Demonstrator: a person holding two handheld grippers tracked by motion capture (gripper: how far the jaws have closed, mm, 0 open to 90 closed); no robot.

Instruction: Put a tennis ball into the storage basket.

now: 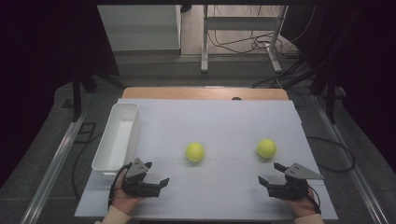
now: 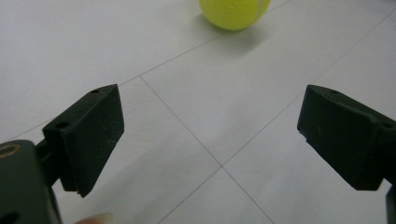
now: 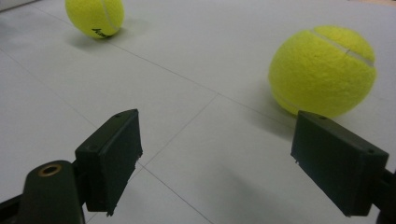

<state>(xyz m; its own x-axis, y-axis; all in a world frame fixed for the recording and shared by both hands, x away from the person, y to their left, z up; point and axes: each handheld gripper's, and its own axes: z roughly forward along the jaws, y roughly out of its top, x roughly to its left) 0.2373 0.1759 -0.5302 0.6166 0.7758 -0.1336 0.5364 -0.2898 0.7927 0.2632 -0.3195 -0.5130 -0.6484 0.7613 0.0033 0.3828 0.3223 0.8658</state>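
Note:
Two yellow tennis balls lie on the white table top (image 1: 224, 121): one near the middle (image 1: 194, 152), one to the right (image 1: 266, 148). My left gripper (image 1: 159, 172) rests at the front left, open, with nothing between its jaws. In the left gripper view the left gripper (image 2: 210, 135) points toward the middle ball (image 2: 233, 11), which lies well ahead. My right gripper (image 1: 267, 171) sits at the front right, open and empty. In the right gripper view the right gripper (image 3: 217, 158) has the right ball (image 3: 322, 70) just ahead of its right jaw, apart from it; the middle ball (image 3: 95, 16) lies far off.
A long white bin (image 1: 116, 137) stands empty along the table's left edge, just behind my left gripper. A wooden strip (image 1: 205, 93) runs along the far edge. Beyond it are a metal frame (image 1: 243, 42) and loose cables on the floor.

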